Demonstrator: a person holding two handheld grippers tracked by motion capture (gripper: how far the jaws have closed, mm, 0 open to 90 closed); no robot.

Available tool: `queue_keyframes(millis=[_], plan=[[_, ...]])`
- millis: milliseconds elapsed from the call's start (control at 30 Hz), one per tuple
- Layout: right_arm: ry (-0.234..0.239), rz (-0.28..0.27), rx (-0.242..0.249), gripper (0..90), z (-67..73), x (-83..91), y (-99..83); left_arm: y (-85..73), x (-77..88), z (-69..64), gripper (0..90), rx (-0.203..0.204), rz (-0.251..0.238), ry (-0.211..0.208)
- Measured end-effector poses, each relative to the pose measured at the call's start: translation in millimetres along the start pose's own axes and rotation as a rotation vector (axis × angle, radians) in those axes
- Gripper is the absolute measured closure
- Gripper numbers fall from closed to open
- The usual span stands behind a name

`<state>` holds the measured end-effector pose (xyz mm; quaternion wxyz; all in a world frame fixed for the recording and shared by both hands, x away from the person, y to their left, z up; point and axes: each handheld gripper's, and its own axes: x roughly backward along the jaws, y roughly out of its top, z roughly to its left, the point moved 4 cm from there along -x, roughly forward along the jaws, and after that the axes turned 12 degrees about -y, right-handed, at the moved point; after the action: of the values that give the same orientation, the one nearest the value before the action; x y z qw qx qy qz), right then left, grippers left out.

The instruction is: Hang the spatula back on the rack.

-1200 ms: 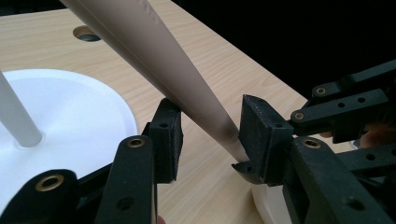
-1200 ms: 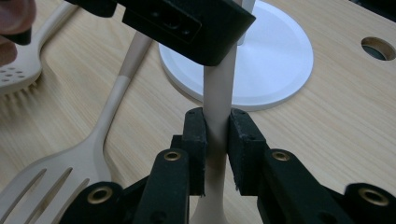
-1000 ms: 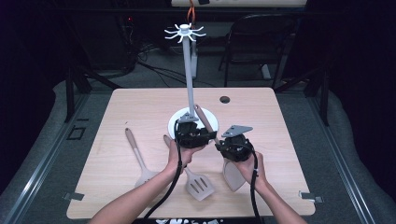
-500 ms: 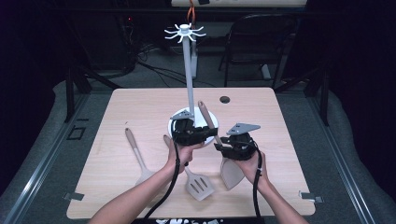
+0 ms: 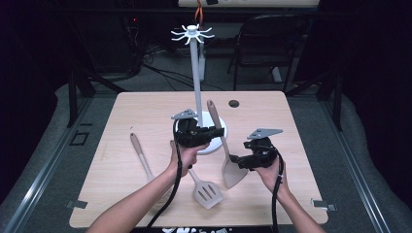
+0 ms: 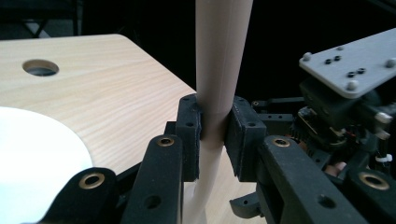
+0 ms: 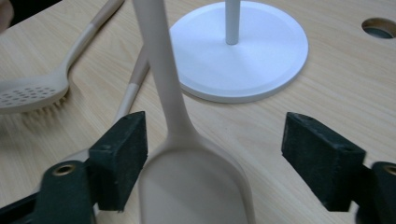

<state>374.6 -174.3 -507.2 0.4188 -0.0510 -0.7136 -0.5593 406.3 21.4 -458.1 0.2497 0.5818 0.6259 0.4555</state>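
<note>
A beige spoon-shaped spatula (image 5: 224, 145) stands tilted over the table, handle up and blade down. My left gripper (image 5: 217, 132) is shut on its handle (image 6: 218, 88); its jaws have just been closing on it. In the left gripper view both pads (image 6: 190, 126) press the handle. My right gripper (image 5: 236, 159) sits to the right of the blade. Its jaws have just been opening and now stand wide. The blade (image 7: 194, 186) hangs between its pads (image 7: 322, 156), close to the left one and far from the right one.
A white utensil stand with a round base (image 5: 216, 141), a pole and top hooks (image 5: 193, 34) rises behind the grippers. A slotted turner (image 5: 206, 191) and a perforated skimmer (image 7: 32, 93) lie at the front left. A round hole (image 5: 234, 103) marks the far tabletop.
The right gripper's jaws have opened off the spatula's blade. The left gripper has risen a little with the handle, so the handle's end stands higher.
</note>
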Motion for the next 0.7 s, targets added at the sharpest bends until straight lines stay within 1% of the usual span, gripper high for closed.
queue_keyframes(millis=[33,67,167,233,267,333,367,400,467,533,700], plan=[[0.0,0.011,-0.002,16.1,-1.1,-0.5,-1.0,1.4,1.4,-0.2,76.4,-0.008,0.0,0.003],[-0.003,0.01,0.001,15.0,-2.4,-1.5,-1.9,2.8,2.9,-0.3,76.4,-0.018,0.002,0.004],[-0.019,0.032,0.006,12.8,-6.7,-4.5,-5.5,6.3,7.3,-0.8,76.4,-0.031,0.001,0.006],[-0.033,0.059,0.017,9.8,-9.3,-6.7,-8.2,8.2,9.6,-1.7,76.4,-0.046,0.004,0.006],[-0.037,0.066,0.009,9.4,-10.2,-8.7,-9.4,9.1,10.3,-2.2,76.4,-0.056,0.005,0.008],[-0.054,0.105,0.004,8.6,-14.1,-13.9,-12.6,11.8,12.0,-4.0,76.4,-0.074,0.007,0.012],[-0.054,0.105,0.004,8.6,-14.1,-13.9,-12.6,11.8,12.0,-4.0,76.4,-0.074,0.007,0.012],[-0.063,0.127,-0.003,8.1,-16.4,-17.3,-14.6,14.2,13.5,-5.1,76.4,-0.082,0.009,0.011],[-0.068,0.138,-0.002,8.0,-18.0,-19.1,-15.8,15.0,13.7,-5.5,76.4,-0.085,0.007,0.012],[-0.081,0.156,0.004,7.4,-20.9,-22.1,-18.0,17.9,15.3,-6.5,76.4,-0.099,0.009,0.014],[-0.107,0.197,0.029,4.9,-24.0,-25.2,-21.1,22.8,19.0,-6.2,76.3,-0.109,0.006,0.016]])
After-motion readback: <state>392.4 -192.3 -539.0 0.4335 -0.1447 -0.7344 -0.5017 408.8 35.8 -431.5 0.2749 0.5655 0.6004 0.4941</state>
